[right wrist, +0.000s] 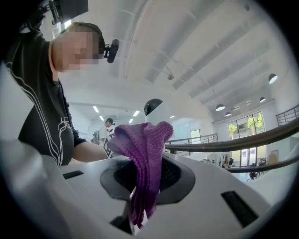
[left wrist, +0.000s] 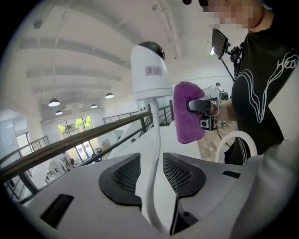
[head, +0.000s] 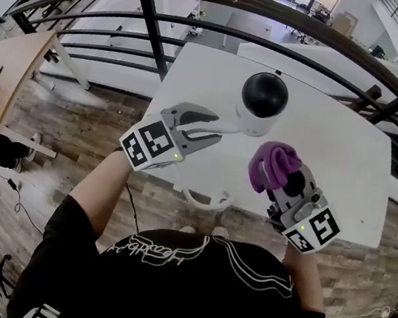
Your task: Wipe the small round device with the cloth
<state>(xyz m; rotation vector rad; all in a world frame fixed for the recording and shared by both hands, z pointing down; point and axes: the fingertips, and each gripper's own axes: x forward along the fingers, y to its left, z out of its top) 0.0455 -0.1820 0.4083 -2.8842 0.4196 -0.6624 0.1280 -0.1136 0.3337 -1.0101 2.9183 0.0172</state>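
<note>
Looking down, I see the small round device [head: 261, 104] on the white table [head: 347, 170], with my right gripper [head: 290, 185] clamped on the purple cloth [head: 271, 166] just beside it. My left gripper [head: 214, 131] has its jaws apart, and the device's white cable [left wrist: 153, 154] runs between them unpinched.

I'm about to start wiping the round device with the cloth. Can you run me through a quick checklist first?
1. Cloth gripped: ok. The right gripper is shut on the purple cloth.
2. Device steadied: not ok. The left gripper is open, and the white cable runs loose between its jaws.
3. The device seated flat on the table: cannot tell.
4. Purple cloth touching the device: cannot tell. They are close in the head view.
5. White cable clear of the wipe: ok. It leaves the device on the left gripper's side, away from the purple cloth.
</note>
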